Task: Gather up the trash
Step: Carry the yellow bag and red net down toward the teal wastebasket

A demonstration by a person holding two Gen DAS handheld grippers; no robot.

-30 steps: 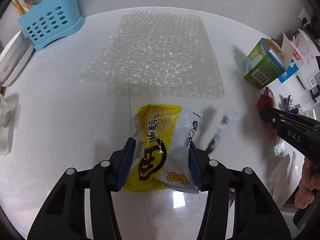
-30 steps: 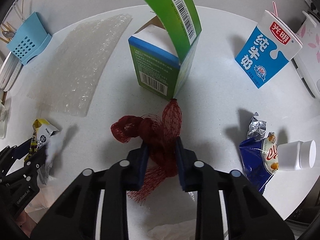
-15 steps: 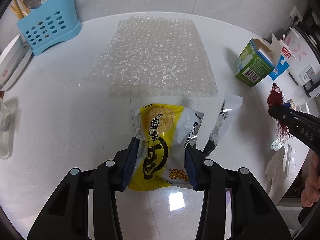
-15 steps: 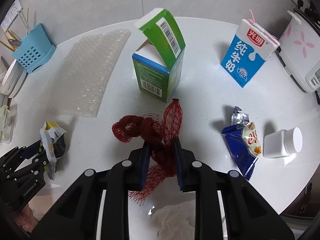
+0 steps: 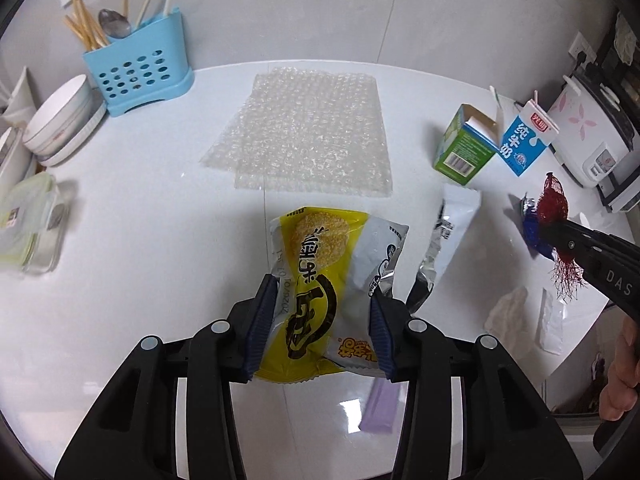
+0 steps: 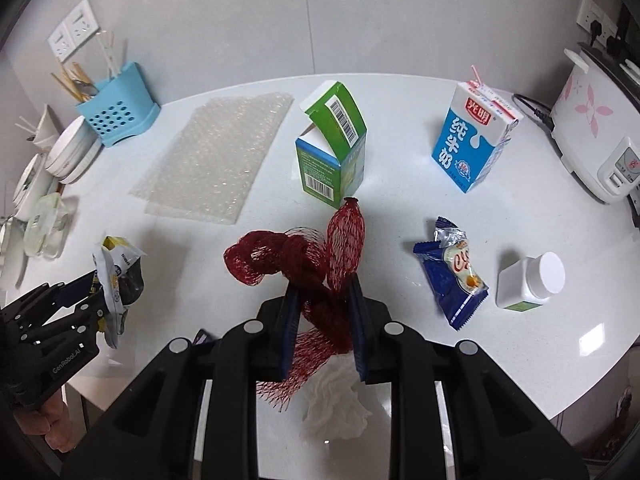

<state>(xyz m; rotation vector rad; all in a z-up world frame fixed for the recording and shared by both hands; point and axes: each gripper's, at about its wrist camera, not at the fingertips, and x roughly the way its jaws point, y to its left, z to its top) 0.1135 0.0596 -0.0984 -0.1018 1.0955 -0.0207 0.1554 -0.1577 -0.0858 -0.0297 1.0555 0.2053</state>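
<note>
In the left wrist view, the left gripper [image 5: 322, 322] had its blue-padded fingers [image 5: 262, 320] closed partway on a crinkled yellow and silver snack wrapper [image 5: 320, 276], pads pressing both its sides and holding it clear of the white round counter [image 5: 140, 240]. A torn silver strip of the wrapper hung off to its right. Beyond it, toward the counter's far edge, a clear sheet of bubble wrap [image 5: 304, 128] lay flat. A light blue perforated utensil holder [image 5: 138, 76] stood at the far left edge beside stacked white bowls [image 5: 60, 120]. Near the far right edge an opened green cardboard box [image 5: 466, 148] stood just beside a blue and white milk carton [image 5: 524, 136]. At the right, the right gripper [image 5: 554, 236] carried a red mesh net bag [image 5: 554, 204].

In the right wrist view, the right gripper [image 6: 324, 320] had its fingers [image 6: 290, 320] nearly together, clamped on the bunched red mesh net bag [image 6: 312, 264], whose loose ends drooped left and stood up above the pads. A crumpled white tissue [image 6: 336, 404] lay at the near edge below it. A blue foil snack packet [image 6: 452, 272] lay to the right, just beside a white plastic bottle [image 6: 528, 280] on its side. The green box [image 6: 332, 152] and milk carton [image 6: 474, 140] stood upright farther back. At the left edge, the left gripper [image 6: 100, 300] held the wrapper [image 6: 116, 276] raised off the counter [image 6: 400, 208].
</note>
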